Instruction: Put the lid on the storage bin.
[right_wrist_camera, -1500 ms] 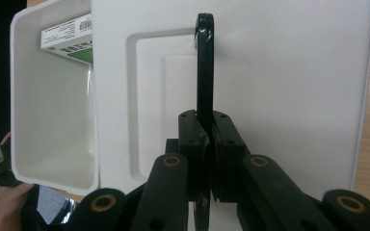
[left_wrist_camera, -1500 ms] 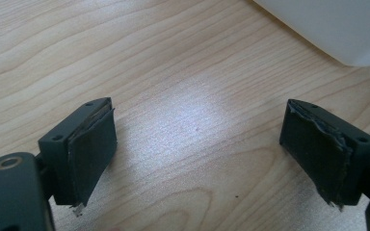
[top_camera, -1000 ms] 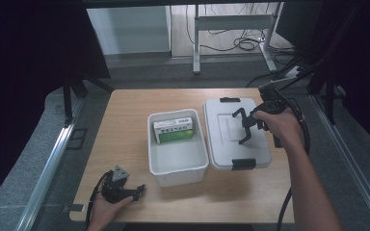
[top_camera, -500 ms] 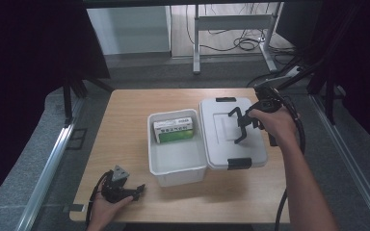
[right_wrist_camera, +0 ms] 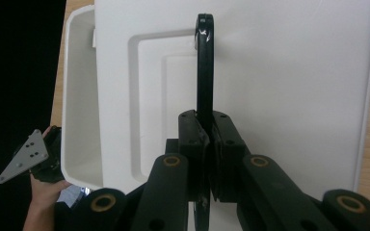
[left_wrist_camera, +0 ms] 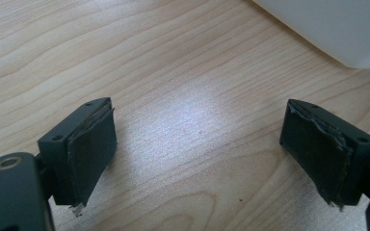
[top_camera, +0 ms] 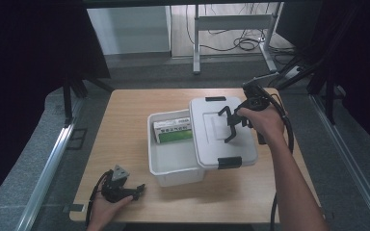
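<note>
In the right gripper view we see the right gripper (right_wrist_camera: 206, 139) with its jaws clamped tight on the black handle (right_wrist_camera: 204, 67) that stands up thin from the middle of the white lid (right_wrist_camera: 289, 72). From above, that lid (top_camera: 207, 126) is held by the handle, partly over the right side of the white storage bin (top_camera: 173, 166), its black latches at the far and near ends, the near one (top_camera: 229, 162) hanging past the bin's wall. The bin sits near the middle of the desk (top_camera: 125, 120), and a green-and-white carton (top_camera: 172, 132) lies inside it toward the far end, partly under the lid's edge. The right hand (top_camera: 260, 120) wraps the gripper above the lid's right half.

Our left gripper (left_wrist_camera: 197, 154) has its jaws spread wide with only bare wood between them; a rounded corner of the bin (left_wrist_camera: 327, 29) shows beyond. In the high view the left gripper (top_camera: 137, 187) rests near the desk's near left corner, held by the left hand (top_camera: 107, 208).
</note>
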A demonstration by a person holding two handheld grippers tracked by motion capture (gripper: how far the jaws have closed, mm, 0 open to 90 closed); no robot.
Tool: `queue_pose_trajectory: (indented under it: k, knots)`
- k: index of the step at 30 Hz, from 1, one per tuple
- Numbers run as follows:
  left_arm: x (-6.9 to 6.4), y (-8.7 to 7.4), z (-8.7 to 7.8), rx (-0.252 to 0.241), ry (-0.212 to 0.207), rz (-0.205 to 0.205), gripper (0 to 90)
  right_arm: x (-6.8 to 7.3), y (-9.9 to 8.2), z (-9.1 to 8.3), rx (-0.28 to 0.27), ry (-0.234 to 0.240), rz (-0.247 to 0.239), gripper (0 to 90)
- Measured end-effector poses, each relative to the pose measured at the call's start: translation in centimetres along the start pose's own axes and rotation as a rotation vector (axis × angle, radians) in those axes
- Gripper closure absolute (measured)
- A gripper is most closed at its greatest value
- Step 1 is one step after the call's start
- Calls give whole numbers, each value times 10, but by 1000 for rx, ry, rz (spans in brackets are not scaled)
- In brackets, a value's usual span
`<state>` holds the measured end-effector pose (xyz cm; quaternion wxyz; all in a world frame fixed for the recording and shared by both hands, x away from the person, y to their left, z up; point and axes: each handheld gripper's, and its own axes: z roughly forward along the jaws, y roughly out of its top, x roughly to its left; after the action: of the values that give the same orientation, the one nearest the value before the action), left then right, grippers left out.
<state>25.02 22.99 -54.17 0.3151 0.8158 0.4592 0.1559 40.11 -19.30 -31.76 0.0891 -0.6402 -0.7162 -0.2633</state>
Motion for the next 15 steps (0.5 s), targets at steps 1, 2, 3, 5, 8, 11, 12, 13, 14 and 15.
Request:
queue_pose_trajectory:
  k: [1,2,3,5,8,11,12,13,14,15]
  knots:
    - [0,0,0,-1,1,-2,127,2,0,1,1,0,-2,855]
    - [0,0,0,-1,1,-2,126,4,1,1,1,0,-7,855]
    - [0,0,0,-1,1,-2,127,6,1,2,3,1,-10,855]
    - [0,0,0,-1,1,-2,126,10,2,3,4,2,-4,855]
    - [0,0,0,-1,1,-2,126,16,3,6,7,3,-9,855]
    - [0,0,0,1,1,-1,126,22,4,10,12,2,-8,855]
    - [0,0,0,0,1,-2,126,25,4,11,14,-2,-11,855]
    - [0,0,0,-1,1,-2,126,28,4,13,16,-1,-15,855]
    - [0,0,1,-2,1,-2,126,30,5,14,18,0,-14,855]
    - [0,0,1,-2,1,-2,126,34,5,16,19,-2,-27,855]
